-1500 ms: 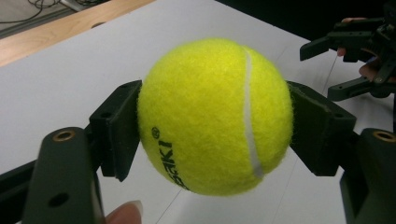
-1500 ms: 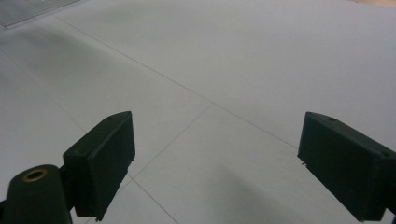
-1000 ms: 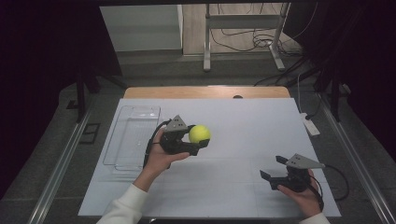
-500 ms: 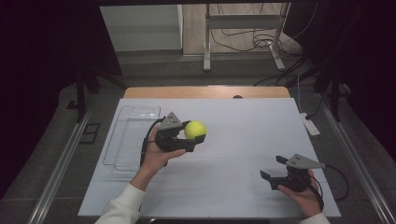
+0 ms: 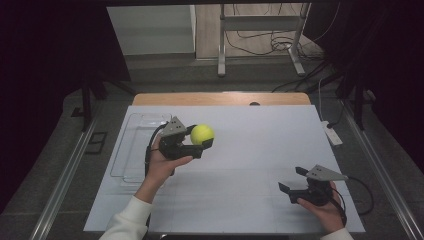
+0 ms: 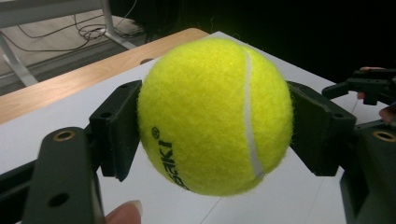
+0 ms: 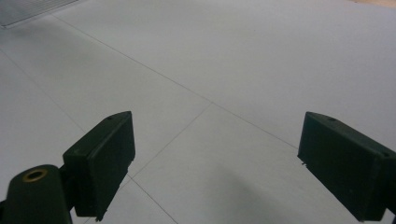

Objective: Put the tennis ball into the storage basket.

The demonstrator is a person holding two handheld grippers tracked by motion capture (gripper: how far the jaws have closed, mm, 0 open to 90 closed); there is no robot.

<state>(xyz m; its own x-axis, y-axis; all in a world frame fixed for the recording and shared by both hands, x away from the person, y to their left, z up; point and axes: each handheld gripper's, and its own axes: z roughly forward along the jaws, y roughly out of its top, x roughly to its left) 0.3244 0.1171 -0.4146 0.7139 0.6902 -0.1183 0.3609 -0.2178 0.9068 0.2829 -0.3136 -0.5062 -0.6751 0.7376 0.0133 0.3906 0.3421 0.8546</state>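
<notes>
High view first: the left gripper [image 5: 200, 141] is lifted above the white table [image 5: 250, 165], left of the middle, and it grasps a yellow tennis ball [image 5: 202, 134] between its two black jaws. The ball hangs clear of the table surface, just right of a clear plastic tray [image 5: 131, 150] that lies flat near the table's left edge. The left hand [image 5: 162, 162] wraps the gripper's body from the near side, with a white sleeve [image 5: 127, 225] running down to the near edge.

Left gripper view shows the grip closely: the tennis ball [image 6: 215, 114] sits squarely between the pads [image 6: 119, 128], one pressed against each side, with its white seam curving down the right half and black lettering low on its left half. Far off at the right of that view, the other gripper's dark jaw tips stand over the table.

Over at the near right corner of the table, the right gripper [image 5: 296, 180] rests low in the right hand [image 5: 320, 205], well apart from the ball. Its jaws stand released and wide, with nothing between them; the right gripper view looks along those spread jaws at bare white table [image 7: 210, 70] crossed by thin seam lines. A cable [image 5: 362, 192] trails from this gripper toward the right edge.
</notes>
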